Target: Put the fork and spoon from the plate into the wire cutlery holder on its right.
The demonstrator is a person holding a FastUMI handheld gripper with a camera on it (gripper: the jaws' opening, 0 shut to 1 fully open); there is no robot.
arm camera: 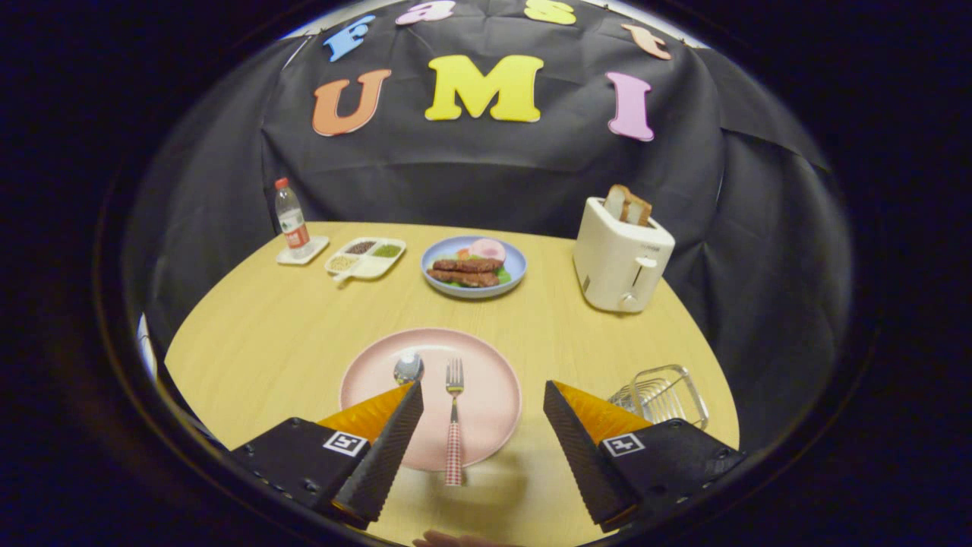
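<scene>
A pink plate (486, 365) lies on the wooden table just ahead of my fingers. On it a fork (454, 425) with a red checked handle points away from me, its handle reaching over the plate's near rim. Left of the fork lies a spoon (408, 368); its bowl shows and its handle is hidden behind my left finger. My gripper (482, 391) is open and held above the plate, with the fork in the gap between the fingers but untouched. The wire cutlery holder (662, 393) stands right of the plate, just beyond my right finger.
Farther back a blue plate of food (516, 262) sits mid-table. A white toaster (619, 262) with bread stands at the back right. A divided snack tray (366, 257) and a water bottle (291, 216) on a coaster are at the back left.
</scene>
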